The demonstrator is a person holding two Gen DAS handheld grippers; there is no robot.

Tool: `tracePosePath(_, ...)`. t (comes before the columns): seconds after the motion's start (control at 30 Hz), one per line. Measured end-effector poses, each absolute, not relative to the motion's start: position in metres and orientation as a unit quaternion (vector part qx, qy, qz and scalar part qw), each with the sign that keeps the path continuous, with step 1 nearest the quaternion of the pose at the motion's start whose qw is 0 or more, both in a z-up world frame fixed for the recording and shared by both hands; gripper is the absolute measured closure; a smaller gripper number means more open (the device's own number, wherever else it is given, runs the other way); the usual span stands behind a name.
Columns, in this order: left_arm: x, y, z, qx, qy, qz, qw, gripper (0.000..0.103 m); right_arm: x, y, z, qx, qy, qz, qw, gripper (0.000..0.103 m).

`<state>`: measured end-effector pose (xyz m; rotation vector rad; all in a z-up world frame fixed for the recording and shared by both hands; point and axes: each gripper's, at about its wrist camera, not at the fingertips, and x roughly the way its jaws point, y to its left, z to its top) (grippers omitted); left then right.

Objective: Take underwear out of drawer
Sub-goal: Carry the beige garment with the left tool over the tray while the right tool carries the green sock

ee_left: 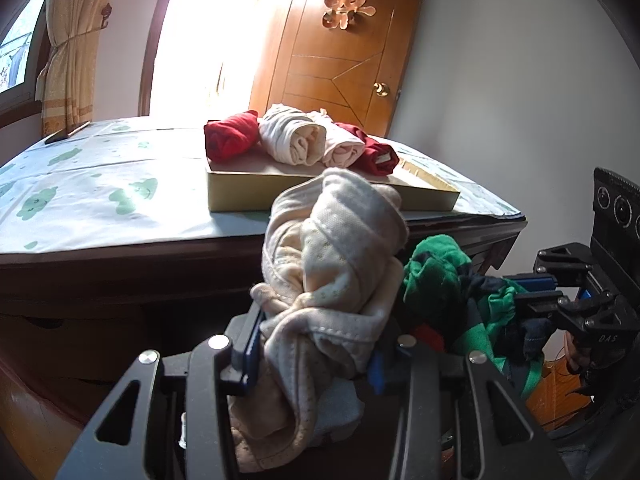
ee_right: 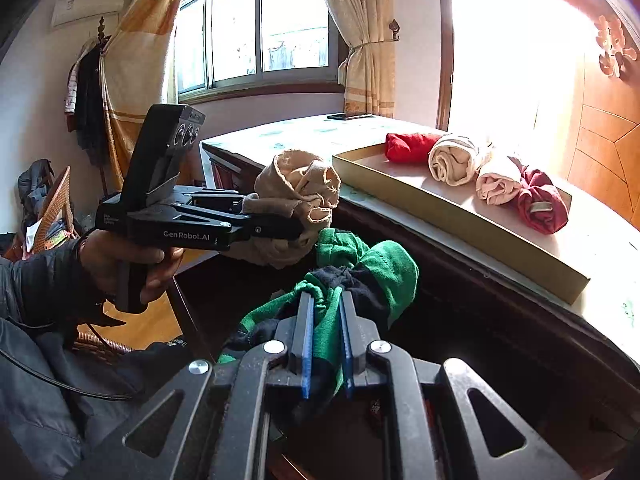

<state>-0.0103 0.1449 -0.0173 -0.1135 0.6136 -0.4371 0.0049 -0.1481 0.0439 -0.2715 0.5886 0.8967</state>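
Note:
My left gripper [ee_left: 316, 344] is shut on a bundled beige underwear [ee_left: 332, 264], held up in front of the dark wooden dresser; the right wrist view shows the same beige underwear [ee_right: 300, 188] and left gripper [ee_right: 280, 220]. My right gripper [ee_right: 326, 312] is shut on a green and navy underwear [ee_right: 368, 268], just right of the beige one. In the left wrist view that green underwear [ee_left: 436, 268] and the right gripper [ee_left: 532, 316] sit at the right. The drawer below is dark and mostly hidden.
On the dresser top a shallow cardboard tray [ee_left: 320, 192] carries a red roll [ee_left: 230, 136], a cream roll [ee_left: 292, 140], a pink roll [ee_left: 344, 148] and a dark red roll [ee_left: 376, 156]. A wooden door [ee_left: 340, 64] stands behind. A person's hand [ee_right: 128, 264] grips the left tool.

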Motion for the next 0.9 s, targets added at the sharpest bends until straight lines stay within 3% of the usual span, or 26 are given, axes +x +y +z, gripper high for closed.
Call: tracePosePath(0.9, 0.050, 0.108, 0.096, -0.027, 0.235, -0.228, 0.945, 0.063, 0.054, -0.179, 0.147, -0.124, 0.164, 0.370, 0.906, 0.091)
